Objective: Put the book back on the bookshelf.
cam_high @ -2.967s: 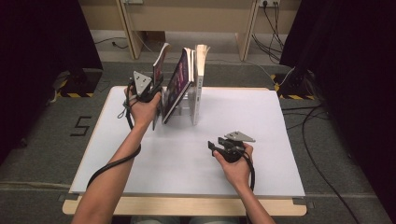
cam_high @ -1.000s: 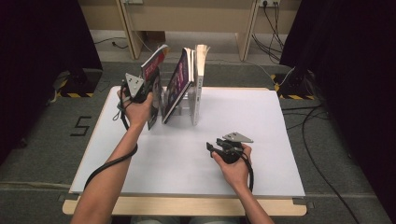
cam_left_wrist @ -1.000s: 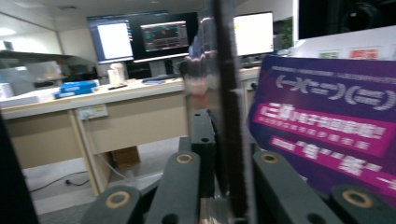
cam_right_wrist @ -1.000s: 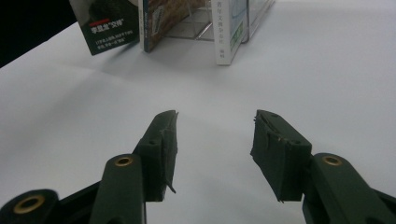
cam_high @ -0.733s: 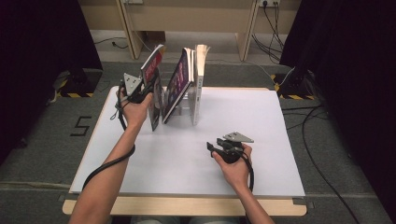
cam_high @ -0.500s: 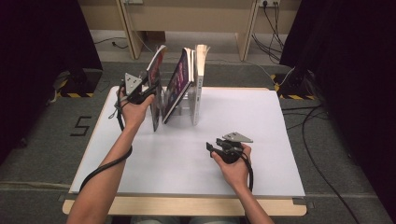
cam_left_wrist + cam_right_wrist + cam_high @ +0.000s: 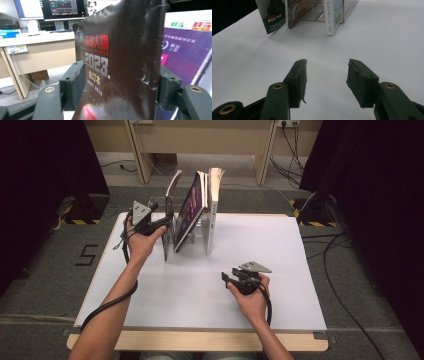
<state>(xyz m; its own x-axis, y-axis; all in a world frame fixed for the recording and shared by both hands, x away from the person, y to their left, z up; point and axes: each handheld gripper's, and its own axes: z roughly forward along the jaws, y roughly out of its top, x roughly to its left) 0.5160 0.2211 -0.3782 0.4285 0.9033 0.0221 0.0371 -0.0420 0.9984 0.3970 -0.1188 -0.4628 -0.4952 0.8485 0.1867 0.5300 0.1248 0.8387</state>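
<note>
A dark book [image 7: 169, 202] with red and white print [image 7: 120, 50] stands at the left end of a clear rack [image 7: 200, 234]. My left gripper [image 7: 163, 223] reaches it from the left. Its jaws have just been opening and now stand wide, with the book's edge between them [image 7: 117, 72]; the left pad is off the cover. A purple magazine [image 7: 190, 209] leans beside it and a white book [image 7: 215, 187] stands at the right. My right gripper [image 7: 225, 279] rests low on the white table [image 7: 300, 255], open and empty [image 7: 327, 62], pointing toward the rack [image 7: 312, 16].
The rack stands at the table's far edge, left of centre. Cables trail from both grippers, and more lie on the floor at right [image 7: 330, 245]. Wooden desk legs [image 7: 137, 150] stand beyond the table. A monitor [image 7: 62, 8] on a desk shows behind the book.
The left gripper's jaws have opened off the dark book, which has swung from leaning left to standing nearly upright in the rack. The right hand has kept still.
</note>
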